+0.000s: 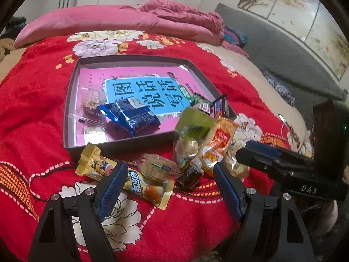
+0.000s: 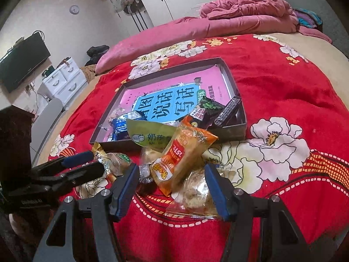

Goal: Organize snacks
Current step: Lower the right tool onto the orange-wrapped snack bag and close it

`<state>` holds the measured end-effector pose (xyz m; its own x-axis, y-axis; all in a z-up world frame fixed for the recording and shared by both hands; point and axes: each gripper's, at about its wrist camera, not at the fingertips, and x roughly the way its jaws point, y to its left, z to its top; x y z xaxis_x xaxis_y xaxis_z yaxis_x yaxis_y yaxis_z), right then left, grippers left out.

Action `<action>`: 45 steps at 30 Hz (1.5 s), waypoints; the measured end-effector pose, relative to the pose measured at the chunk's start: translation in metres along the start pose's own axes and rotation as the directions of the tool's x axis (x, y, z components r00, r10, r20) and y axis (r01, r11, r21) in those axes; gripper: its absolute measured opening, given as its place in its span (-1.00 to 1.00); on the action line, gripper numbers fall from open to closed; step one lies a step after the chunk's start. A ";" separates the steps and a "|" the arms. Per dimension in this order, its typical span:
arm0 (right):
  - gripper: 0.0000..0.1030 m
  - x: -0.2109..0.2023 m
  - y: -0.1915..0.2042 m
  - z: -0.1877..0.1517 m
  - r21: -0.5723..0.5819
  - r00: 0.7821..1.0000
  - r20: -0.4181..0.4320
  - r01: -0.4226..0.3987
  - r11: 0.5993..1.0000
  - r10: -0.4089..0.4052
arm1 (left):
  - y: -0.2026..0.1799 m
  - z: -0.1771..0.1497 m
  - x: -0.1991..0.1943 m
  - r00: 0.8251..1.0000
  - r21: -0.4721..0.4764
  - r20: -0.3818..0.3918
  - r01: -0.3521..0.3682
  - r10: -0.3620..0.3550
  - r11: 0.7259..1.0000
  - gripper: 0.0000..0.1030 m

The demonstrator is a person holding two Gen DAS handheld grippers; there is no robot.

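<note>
A shallow dark box [image 1: 72, 91] [image 2: 234, 80] lies on the red floral bedspread, holding a pink and blue book, a blue snack packet [image 1: 128, 115] [image 2: 118, 125] and dark packets [image 2: 229, 109] at its right corner. A pile of snacks lies in front of it: an orange packet [image 1: 218, 142] [image 2: 181, 159], a green packet [image 1: 192, 124] [image 2: 150, 135], a yellow long packet [image 1: 122, 174] and clear wrapped pastries [image 2: 194, 194]. My left gripper [image 1: 170, 170] is open above the yellow packet. My right gripper [image 2: 172, 168] is open around the orange packet and pastry.
A pink quilt [image 1: 109, 19] [image 2: 218, 19] is bunched along the far side of the bed. The bed's grey headboard [image 1: 283, 50] stands to the right. A white drawer unit [image 2: 63, 80] and a TV [image 2: 21, 63] stand at the left wall.
</note>
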<state>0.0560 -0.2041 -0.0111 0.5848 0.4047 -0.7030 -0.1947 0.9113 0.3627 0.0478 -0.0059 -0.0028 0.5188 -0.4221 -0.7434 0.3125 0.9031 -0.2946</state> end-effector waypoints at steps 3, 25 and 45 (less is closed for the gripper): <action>0.20 0.001 -0.002 0.000 0.007 1.000 -0.003 -0.002 1.000 0.002 | -0.005 -0.002 0.003 1.000 0.024 -0.006 -0.003 0.003 1.000 0.59; 0.20 0.014 -0.017 0.006 0.059 1.000 -0.027 -0.009 0.998 0.010 | -0.003 -0.002 0.024 0.997 0.070 -0.037 -0.059 0.062 0.996 0.28; -0.09 0.038 -0.014 0.019 0.011 0.998 -0.040 -0.049 0.999 0.049 | -0.002 0.001 0.030 0.993 0.098 -0.043 -0.108 0.112 0.989 0.02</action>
<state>0.0961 -0.2025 -0.0313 0.5424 0.4518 -0.7083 -0.2140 0.8896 0.4035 0.0632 -0.0205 -0.0238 0.5163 -0.3143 -0.7967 0.3314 0.9311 -0.1525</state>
